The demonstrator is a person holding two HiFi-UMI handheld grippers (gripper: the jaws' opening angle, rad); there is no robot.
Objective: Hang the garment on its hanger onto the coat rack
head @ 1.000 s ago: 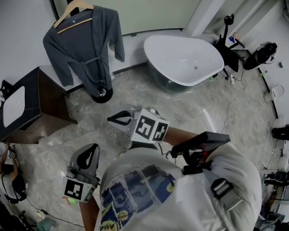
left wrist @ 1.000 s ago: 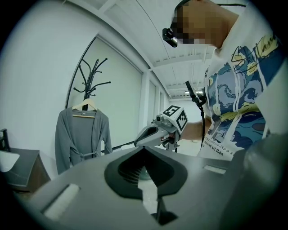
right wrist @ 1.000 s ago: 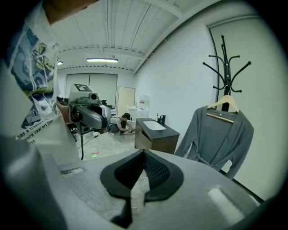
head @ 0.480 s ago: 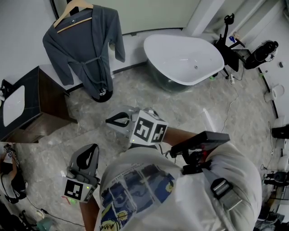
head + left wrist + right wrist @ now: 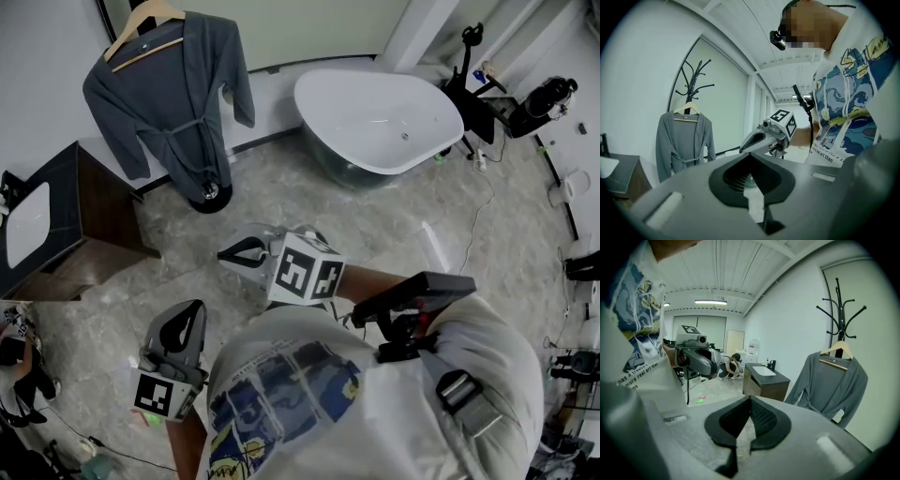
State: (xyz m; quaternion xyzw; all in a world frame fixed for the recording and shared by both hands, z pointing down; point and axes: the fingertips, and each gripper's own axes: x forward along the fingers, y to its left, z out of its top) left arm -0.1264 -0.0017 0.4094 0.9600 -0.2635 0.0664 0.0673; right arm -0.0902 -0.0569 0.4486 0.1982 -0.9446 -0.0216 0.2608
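Observation:
A grey robe (image 5: 173, 103) hangs on a wooden hanger (image 5: 141, 23), hooked on the black coat rack whose round base (image 5: 211, 194) stands on the floor at the far left. My right gripper (image 5: 222, 253) is shut and holds nothing, a good way short of the robe and pointing left. Lower left, my left gripper (image 5: 192, 307) is shut too, and nothing is in it. The left gripper view shows the robe (image 5: 682, 140) under the rack's hooks (image 5: 693, 79). In the right gripper view the robe (image 5: 834, 385) and hanger (image 5: 837, 350) hang at the right.
A white bathtub (image 5: 375, 117) stands at the back centre. A dark vanity cabinet (image 5: 56, 216) with a white sink sits left of the rack. Tripods and gear (image 5: 473, 84) crowd the right wall, with cables on the marble floor. A person (image 5: 729, 364) crouches far off.
My right gripper has drifted slightly to the left. The robe hangs on the rack as before, and the left gripper has not moved.

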